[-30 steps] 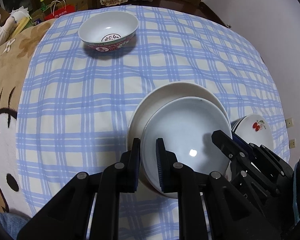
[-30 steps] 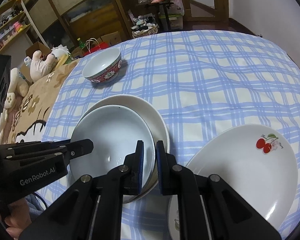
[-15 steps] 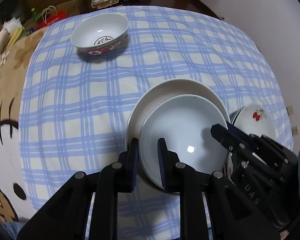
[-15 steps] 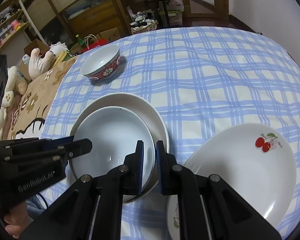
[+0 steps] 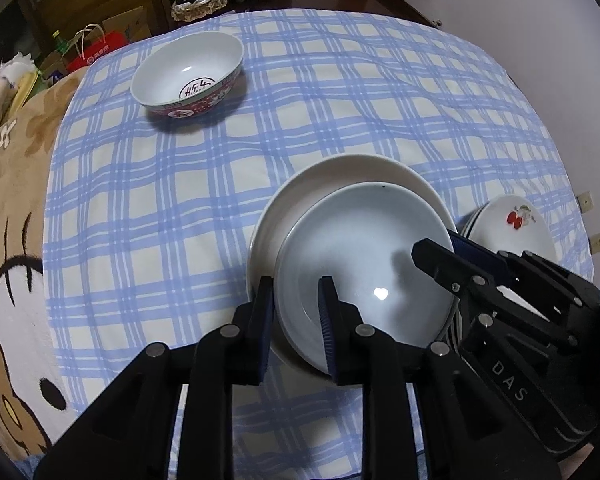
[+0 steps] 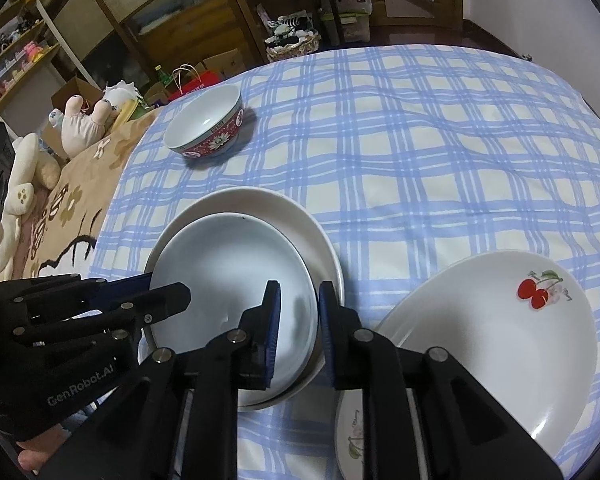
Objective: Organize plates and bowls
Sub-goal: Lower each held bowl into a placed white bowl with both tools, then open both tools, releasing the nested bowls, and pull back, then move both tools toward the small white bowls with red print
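Observation:
A pale blue-white plate (image 5: 364, 248) (image 6: 228, 264) lies inside a larger white plate (image 5: 320, 176) (image 6: 260, 200) on the checked tablecloth. My left gripper (image 5: 296, 280) straddles the pale plate's left rim. Its jaws are opening and the pads stand just off the rim. At the opposite rim my right gripper (image 6: 300, 284) does the same, jaws opening with the rim between them. A red patterned bowl (image 5: 188, 76) (image 6: 206, 128) stands at the far left. A cherry-print plate (image 5: 508, 224) (image 6: 492, 340) rests on another plate at the right.
The blue checked cloth (image 6: 420, 140) covers a round table. A brown cartoon blanket (image 5: 8, 240) lies along the left side, with plush toys (image 6: 84, 120) and bags (image 5: 96, 48) beyond it. A basket (image 6: 292, 44) and wooden shelves stand past the far edge.
Both grippers' jaws have spread wider around the pale plate's rim, which they were pinching before. The left gripper has rolled a little. The plates and bowl stay where they were.

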Available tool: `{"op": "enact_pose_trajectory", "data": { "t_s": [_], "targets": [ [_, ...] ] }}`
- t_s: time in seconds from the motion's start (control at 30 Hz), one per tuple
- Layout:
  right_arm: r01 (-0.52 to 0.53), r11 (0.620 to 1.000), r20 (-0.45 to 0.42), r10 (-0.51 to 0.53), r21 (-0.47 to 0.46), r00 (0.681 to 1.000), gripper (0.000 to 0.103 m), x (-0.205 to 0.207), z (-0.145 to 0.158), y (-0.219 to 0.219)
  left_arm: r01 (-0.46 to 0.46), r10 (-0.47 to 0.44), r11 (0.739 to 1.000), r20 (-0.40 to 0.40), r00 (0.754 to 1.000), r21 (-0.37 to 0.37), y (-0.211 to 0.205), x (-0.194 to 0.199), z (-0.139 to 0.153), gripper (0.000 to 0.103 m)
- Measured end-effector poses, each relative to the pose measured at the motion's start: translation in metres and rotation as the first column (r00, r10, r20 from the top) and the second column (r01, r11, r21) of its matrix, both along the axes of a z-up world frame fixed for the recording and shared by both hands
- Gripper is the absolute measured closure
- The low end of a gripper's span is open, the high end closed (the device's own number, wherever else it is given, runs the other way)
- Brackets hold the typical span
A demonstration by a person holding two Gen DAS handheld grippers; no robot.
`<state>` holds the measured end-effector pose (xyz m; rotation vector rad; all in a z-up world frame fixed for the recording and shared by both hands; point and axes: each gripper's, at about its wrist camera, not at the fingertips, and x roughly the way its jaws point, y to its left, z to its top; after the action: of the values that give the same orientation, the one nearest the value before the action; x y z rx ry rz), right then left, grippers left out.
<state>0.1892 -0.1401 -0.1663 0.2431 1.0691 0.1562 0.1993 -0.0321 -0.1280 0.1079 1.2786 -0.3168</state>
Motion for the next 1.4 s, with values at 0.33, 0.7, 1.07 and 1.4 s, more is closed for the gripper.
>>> {"op": "enact_pose_trajectory", "data": {
  "t_s": [0.33, 0.7, 1.07, 1.4],
  "targets": [
    [-0.005, 0.998, 0.01, 0.004, 0.061, 1.0, 0.061, -0.002, 0.009, -0.002, -0.044, 0.042, 0.999, 0.098, 0.994, 0.021, 0.015, -0.007, 0.013, 0.055],
    [0.053, 0.998, 0.047, -0.054, 0.022, 0.997, 0.019, -0.004, 0.025, -0.012, -0.12, 0.121, 0.993, 0.107, 0.987, -0.018, 0.039, -0.006, 0.029, 0.027],
    [0.082, 0.997, 0.078, -0.082, -0.004, 0.994, 0.0, 0.005, 0.039, -0.025, -0.237, 0.236, 0.971, 0.195, 0.952, -0.016, 0.081, -0.004, 0.063, 0.013],
    [0.041, 0.999, 0.149, -0.038, -0.023, 0.988, 0.0, 0.057, 0.072, -0.025, -0.268, 0.274, 0.962, 0.284, 0.919, -0.059, 0.098, 0.038, 0.097, 0.013]
  ]
}}
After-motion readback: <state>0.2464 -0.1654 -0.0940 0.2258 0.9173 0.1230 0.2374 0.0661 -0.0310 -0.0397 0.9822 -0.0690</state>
